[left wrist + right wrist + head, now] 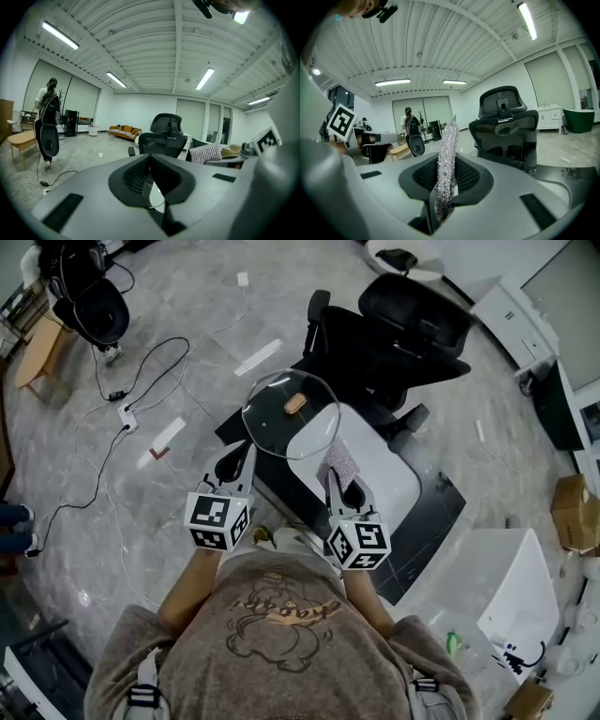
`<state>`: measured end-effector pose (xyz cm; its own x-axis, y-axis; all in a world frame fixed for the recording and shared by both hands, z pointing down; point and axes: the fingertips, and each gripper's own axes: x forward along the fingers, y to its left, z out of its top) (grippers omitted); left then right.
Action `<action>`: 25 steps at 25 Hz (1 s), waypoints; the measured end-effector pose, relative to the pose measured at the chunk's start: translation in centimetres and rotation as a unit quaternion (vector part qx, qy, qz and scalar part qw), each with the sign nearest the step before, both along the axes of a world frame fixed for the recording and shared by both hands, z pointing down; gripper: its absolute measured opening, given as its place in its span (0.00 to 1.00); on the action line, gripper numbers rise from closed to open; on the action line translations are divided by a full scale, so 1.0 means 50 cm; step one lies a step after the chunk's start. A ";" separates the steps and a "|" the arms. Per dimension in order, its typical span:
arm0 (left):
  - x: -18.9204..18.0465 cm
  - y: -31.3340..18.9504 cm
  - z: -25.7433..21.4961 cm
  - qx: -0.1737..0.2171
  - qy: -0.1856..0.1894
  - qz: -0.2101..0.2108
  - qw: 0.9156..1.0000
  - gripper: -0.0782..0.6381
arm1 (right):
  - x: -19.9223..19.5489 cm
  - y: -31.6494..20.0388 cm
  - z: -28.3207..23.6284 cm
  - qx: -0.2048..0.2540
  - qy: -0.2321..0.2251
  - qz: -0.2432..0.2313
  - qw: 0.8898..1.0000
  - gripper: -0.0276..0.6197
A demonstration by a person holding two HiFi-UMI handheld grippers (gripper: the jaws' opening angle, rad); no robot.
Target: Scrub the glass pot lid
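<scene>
The left claw [151, 161] pinches the glass pot lid [281, 423]; the right claw [447, 164] pinches a glittery scrubber [448, 136].

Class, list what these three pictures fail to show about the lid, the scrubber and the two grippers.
- Lid: the left gripper view shows only a sliver of rim; the left gripper hides the rest.
- Dirt on the lid: head view, too small, and the glass is see-through.
- Scrubber: the right gripper view sees it edge-on, so its face is unseen; its lower end is sunk between the right gripper's fingers.
</scene>
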<state>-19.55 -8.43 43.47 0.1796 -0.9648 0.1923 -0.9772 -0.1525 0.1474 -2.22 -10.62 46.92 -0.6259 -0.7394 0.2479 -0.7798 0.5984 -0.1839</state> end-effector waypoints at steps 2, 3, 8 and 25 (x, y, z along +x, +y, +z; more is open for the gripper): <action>0.005 -0.018 0.002 0.000 0.005 0.016 1.000 0.16 | -0.004 -0.016 0.003 0.000 0.002 0.000 1.000 0.16; 0.008 -0.027 0.003 0.000 0.012 0.022 1.000 0.30 | -0.004 -0.023 0.005 0.000 0.003 0.000 1.000 0.16; 0.022 -0.061 0.013 -0.004 0.011 0.038 0.999 0.46 | -0.001 -0.054 0.012 -0.004 0.003 0.002 1.000 0.16; 0.082 -0.316 0.265 -0.129 -0.089 0.110 0.982 0.45 | 0.064 -0.097 0.020 -0.018 -0.002 0.057 0.998 0.16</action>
